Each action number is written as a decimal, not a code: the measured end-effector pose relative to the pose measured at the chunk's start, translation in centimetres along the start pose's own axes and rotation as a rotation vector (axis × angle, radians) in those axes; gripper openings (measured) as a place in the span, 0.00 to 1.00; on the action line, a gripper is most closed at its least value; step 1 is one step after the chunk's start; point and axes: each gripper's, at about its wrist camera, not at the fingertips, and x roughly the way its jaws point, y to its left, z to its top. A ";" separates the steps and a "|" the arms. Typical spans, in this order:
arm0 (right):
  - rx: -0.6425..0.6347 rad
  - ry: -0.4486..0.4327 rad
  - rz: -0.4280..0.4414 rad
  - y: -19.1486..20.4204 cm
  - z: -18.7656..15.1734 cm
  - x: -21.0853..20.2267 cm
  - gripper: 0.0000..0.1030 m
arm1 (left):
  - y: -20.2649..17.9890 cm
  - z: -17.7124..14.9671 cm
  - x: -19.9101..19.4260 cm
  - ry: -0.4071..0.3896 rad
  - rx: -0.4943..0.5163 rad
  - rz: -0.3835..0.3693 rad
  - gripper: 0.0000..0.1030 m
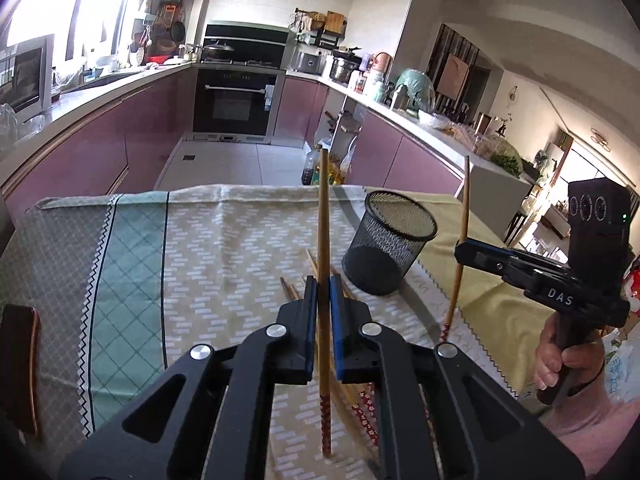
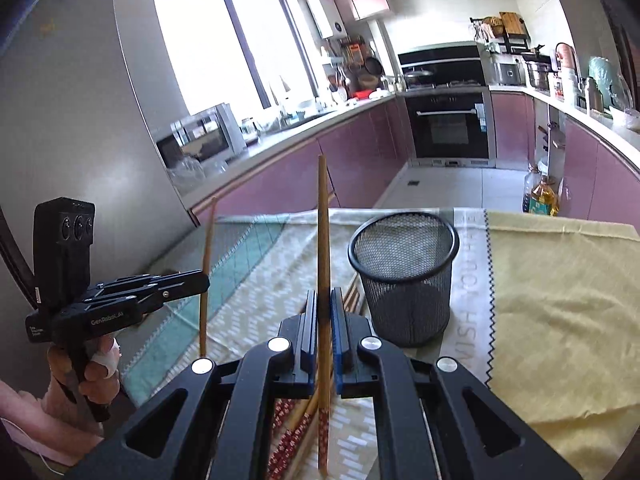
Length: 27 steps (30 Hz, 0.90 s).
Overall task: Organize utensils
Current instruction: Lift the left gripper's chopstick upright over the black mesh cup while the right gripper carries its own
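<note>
My left gripper (image 1: 324, 282) is shut on one wooden chopstick (image 1: 323, 208), which stands nearly upright above the table with its red-patterned end down. To the right, my right gripper (image 1: 460, 246) holds a second chopstick (image 1: 465, 200) the same way. In the right wrist view, the right gripper (image 2: 325, 300) pinches its chopstick (image 2: 322, 220), and the left gripper (image 2: 206, 278) at the left grips its own chopstick (image 2: 207, 240). A black mesh cup (image 1: 390, 240) (image 2: 404, 276) stands upright and empty just beyond the grippers. Several more chopsticks (image 1: 362, 404) (image 2: 292, 428) lie on the cloth below.
A patterned tablecloth (image 1: 208, 248) covers the table, with a yellow cloth (image 2: 552, 304) on its right part. A dark brown-rimmed object (image 1: 18, 360) sits at the left edge. Past the table's far edge are a tiled floor, oil bottles (image 2: 540, 196) and pink kitchen cabinets.
</note>
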 end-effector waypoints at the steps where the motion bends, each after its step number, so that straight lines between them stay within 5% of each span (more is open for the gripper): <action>1: -0.002 -0.015 0.001 -0.1 0.4 -0.3 0.05 | -0.2 0.5 -0.6 -0.019 0.002 -0.012 0.07; 8: -0.030 -0.104 0.016 0.1 3.8 -2.0 0.05 | -1.2 4.2 -3.8 -0.141 0.010 -0.070 0.07; 18: -0.073 -0.208 -0.007 -0.9 9.9 -3.8 0.05 | -4.6 10.9 -3.2 -0.261 0.041 -0.132 0.07; 23: -0.071 -0.242 -0.041 -2.3 11.8 -3.8 0.05 | -6.1 13.3 -1.6 -0.279 0.056 -0.136 0.07; 27: -0.062 -0.188 -0.063 -3.4 11.8 -1.9 0.05 | -7.0 13.9 1.0 -0.227 0.060 -0.135 0.07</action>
